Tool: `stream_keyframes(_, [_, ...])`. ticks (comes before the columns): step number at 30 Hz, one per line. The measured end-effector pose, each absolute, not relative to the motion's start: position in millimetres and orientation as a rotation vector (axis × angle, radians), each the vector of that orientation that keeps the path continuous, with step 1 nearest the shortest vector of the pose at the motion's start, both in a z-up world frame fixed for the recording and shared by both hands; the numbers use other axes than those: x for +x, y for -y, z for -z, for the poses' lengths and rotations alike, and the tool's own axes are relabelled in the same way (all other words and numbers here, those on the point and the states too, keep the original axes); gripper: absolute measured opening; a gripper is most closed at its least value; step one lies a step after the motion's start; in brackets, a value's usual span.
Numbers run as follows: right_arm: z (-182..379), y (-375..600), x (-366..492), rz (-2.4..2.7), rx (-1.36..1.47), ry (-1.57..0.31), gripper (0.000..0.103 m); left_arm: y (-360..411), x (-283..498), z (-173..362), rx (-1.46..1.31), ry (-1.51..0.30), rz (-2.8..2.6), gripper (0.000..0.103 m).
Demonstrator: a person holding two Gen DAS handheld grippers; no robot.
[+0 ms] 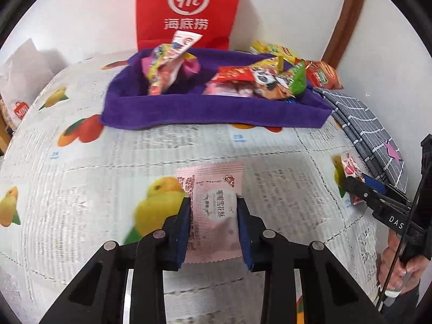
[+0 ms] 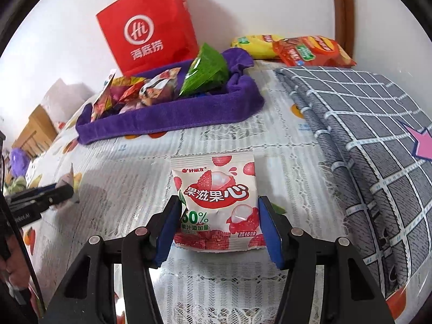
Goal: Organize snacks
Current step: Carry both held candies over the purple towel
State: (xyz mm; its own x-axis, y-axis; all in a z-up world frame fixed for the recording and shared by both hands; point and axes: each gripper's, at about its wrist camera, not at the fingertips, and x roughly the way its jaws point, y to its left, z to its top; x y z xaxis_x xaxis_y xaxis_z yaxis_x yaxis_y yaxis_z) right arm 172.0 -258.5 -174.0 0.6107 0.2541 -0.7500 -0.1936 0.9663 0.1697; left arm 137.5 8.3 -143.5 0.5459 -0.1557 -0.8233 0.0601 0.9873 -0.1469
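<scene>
Left tongs (image 1: 213, 202): blue pads clamped on both long sides of a pink snack packet (image 1: 216, 205), nearly closed, packet pinched narrow between them. The packet's far end sticks out past the fingertips, the near end runs back between the fingers. It sits over the middle of the bench (image 1: 81, 202), which has a lace cover with a fruit print; whether the packet touches the cover, cannot tell.

Straight ahead of the left tongs, toward the far edge of the bench: purple tray (image 1: 189, 110) with cloth-like walls, holding a heap of mixed snack bags (image 1: 259, 81). A red paper bag (image 1: 186, 10) stands behind it against the wall. A white shopping bag (image 1: 24, 86) sits off the bench's far left corner.

Right tongs (image 2: 218, 205): jaws partly open, pads pressed against the left and right edges of a white-and-red lychee candy bag (image 2: 216, 202). The bag stands face-on to the camera, top edge beyond the fingertips, bottom edge back between the fingers. It is held over the bench middle, well short of the tray.

Right of that: a folded grey checked cloth (image 2: 364, 140) along the bench's right edge. Yellow and orange chip bags (image 2: 294, 47) lie at the far right corner, just past the tray's right end.

The left wrist view shows the right tongs beside the cloth, with the person's hand (image 1: 399, 264) on the handle.
</scene>
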Motion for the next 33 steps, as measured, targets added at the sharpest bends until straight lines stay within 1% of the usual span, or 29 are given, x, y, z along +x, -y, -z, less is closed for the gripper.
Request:
stream_keyframes(7, [170.4, 248.0, 165.0, -0.241, 0.062, -0.905, 0.057, -41.8, 133.6, 141.5, -0.147, -0.987, 0.12, 0.03])
stream_keyframes(15, [135.1, 231.1, 165.9, -0.276, 0.084, -0.863, 0.057, -59.9, 143.8, 124.8, -0.16, -0.958, 0.117, 0.03])
stream_keyframes(23, [91.6, 218.0, 191.2, -0.294, 0.09, -0.786, 0.057, -69.3, 170.2, 93.0, -0.164, -0.915, 0.125, 0.03])
stream_keyframes(33, [40.5, 209.1, 241.1, -0.286, 0.115, -0.706, 0.057, -63.8, 221.4, 37.6, -0.151, -0.824, 0.147, 0.03])
